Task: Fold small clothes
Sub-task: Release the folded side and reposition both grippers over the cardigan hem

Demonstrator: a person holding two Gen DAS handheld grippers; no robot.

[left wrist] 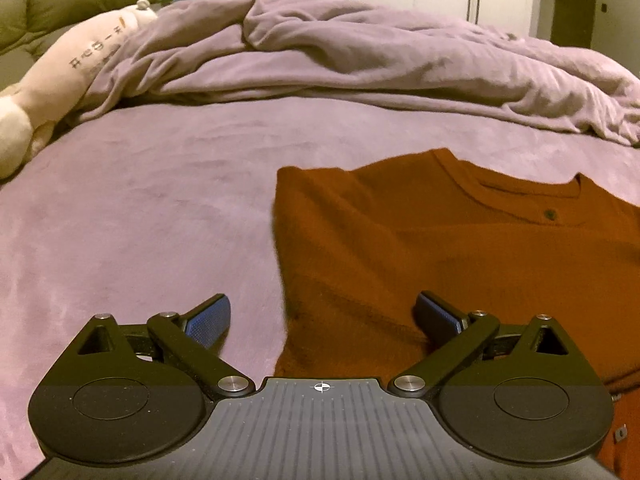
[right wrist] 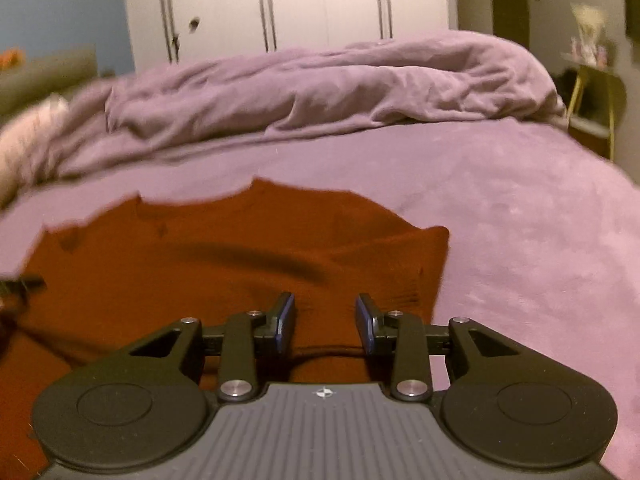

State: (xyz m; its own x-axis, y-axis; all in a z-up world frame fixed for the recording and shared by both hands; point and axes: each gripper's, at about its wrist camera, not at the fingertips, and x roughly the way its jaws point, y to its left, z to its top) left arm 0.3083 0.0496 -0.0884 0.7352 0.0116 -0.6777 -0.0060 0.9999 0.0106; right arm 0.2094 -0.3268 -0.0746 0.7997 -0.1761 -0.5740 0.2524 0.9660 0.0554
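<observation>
A small rust-orange shirt (left wrist: 420,240) lies on the purple bed, its round collar and a dark button toward the far right. My left gripper (left wrist: 322,312) is wide open, low over the shirt's left edge, its right finger above the cloth and its left finger above the sheet. In the right wrist view the same shirt (right wrist: 200,260) spreads to the left, a sleeve at its right edge. My right gripper (right wrist: 325,312) is open, empty, just above the shirt's near right part. The view is blurred.
A crumpled purple duvet (left wrist: 360,60) lies across the far side of the bed (left wrist: 140,220). A long white plush toy (left wrist: 60,80) lies at the left. White wardrobe doors (right wrist: 300,4) stand behind. A small yellow-legged side table (right wrist: 592,96) is at the right.
</observation>
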